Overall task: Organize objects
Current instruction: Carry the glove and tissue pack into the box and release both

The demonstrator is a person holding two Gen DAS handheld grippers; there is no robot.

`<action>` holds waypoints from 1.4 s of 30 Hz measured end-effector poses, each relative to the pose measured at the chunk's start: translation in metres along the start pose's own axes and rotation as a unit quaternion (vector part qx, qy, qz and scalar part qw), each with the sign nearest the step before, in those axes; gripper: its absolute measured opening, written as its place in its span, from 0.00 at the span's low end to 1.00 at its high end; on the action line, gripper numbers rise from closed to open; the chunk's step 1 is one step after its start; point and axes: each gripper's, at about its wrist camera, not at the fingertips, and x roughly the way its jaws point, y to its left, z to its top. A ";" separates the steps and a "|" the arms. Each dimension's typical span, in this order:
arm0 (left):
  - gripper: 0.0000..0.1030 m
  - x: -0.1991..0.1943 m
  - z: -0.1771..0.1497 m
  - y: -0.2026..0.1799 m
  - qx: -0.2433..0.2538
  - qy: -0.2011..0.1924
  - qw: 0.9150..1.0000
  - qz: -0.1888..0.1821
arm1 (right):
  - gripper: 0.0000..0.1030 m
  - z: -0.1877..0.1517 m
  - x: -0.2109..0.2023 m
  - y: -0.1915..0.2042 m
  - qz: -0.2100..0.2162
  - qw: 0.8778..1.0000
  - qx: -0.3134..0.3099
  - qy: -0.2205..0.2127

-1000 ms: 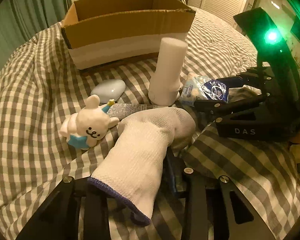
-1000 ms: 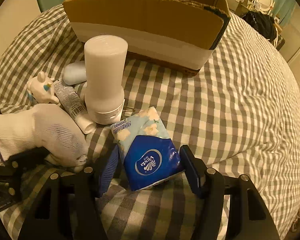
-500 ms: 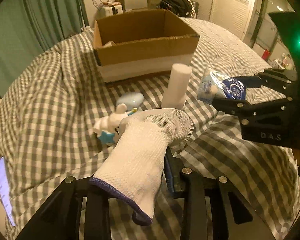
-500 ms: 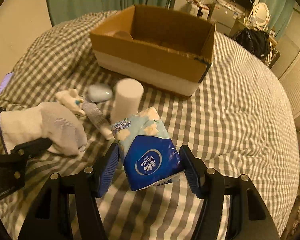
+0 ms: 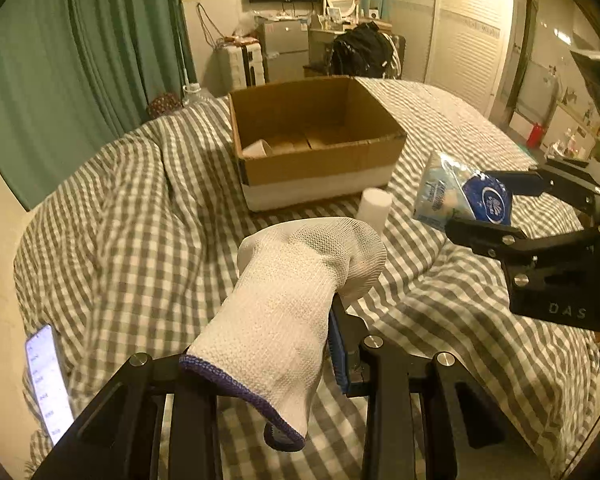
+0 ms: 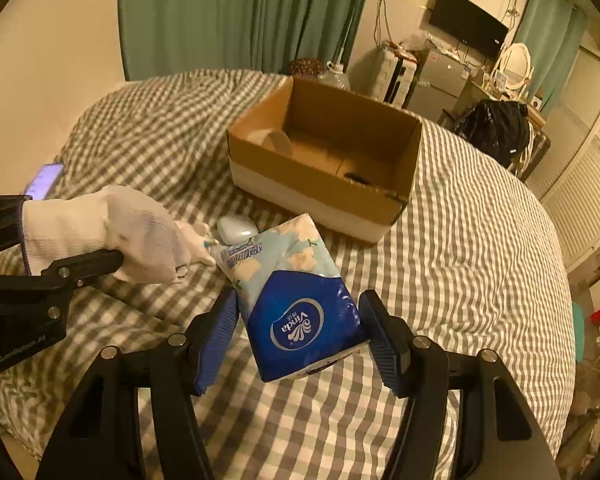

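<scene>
My left gripper (image 5: 268, 344) is shut on a white knitted glove (image 5: 284, 300) and holds it high above the bed; the glove also shows in the right wrist view (image 6: 108, 232). My right gripper (image 6: 300, 328) is shut on a blue and floral Vinda tissue pack (image 6: 296, 300), also raised; the pack shows at the right of the left wrist view (image 5: 464, 196). An open cardboard box (image 5: 320, 160) stands on the checked bed ahead (image 6: 320, 184), with a paper cup (image 6: 276, 142) lying inside.
A white cylinder (image 5: 374, 208) stands on the bed before the box. A pale oval case (image 6: 236, 229) and a small white toy (image 6: 198, 236) lie below the glove. A lit phone (image 5: 48, 380) lies at the bed's left edge. Furniture stands behind.
Both grippers have risen well above the bed with the glove and the tissue pack, so the box interior now shows and the objects on the bed look smaller.
</scene>
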 end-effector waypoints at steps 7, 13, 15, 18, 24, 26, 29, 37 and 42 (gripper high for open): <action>0.31 -0.005 0.024 0.008 -0.010 -0.016 1.000 -0.015 | 0.60 0.015 -0.011 0.003 0.004 1.000 0.002 -0.019; 0.31 0.008 0.057 0.016 -0.016 -0.026 0.999 -0.018 | 0.60 0.035 -0.011 -0.009 0.018 0.999 0.022 -0.038; 0.31 0.011 0.071 0.019 -0.018 -0.035 0.999 -0.016 | 0.60 0.042 -0.010 -0.013 0.019 0.999 0.028 -0.042; 0.31 0.015 0.088 0.024 -0.021 -0.046 0.999 -0.019 | 0.60 0.054 -0.004 -0.021 0.022 0.998 0.039 -0.047; 0.31 0.037 0.132 0.033 -0.027 -0.061 0.998 -0.019 | 0.60 0.082 0.010 -0.039 0.023 0.996 0.056 -0.060; 0.31 0.045 0.142 0.034 -0.026 -0.063 0.998 -0.017 | 0.60 0.095 0.016 -0.048 0.021 0.995 0.065 -0.066; 0.31 0.060 0.162 0.037 -0.026 -0.068 0.997 -0.013 | 0.60 0.111 0.026 -0.061 0.020 0.994 0.077 -0.074; 0.31 0.118 0.205 0.040 -0.039 -0.065 0.997 -0.002 | 0.60 0.146 0.071 -0.094 0.016 0.989 0.120 -0.084; 0.31 0.160 0.218 0.034 -0.028 -0.049 0.998 0.005 | 0.60 0.158 0.104 -0.113 0.020 0.986 0.145 -0.078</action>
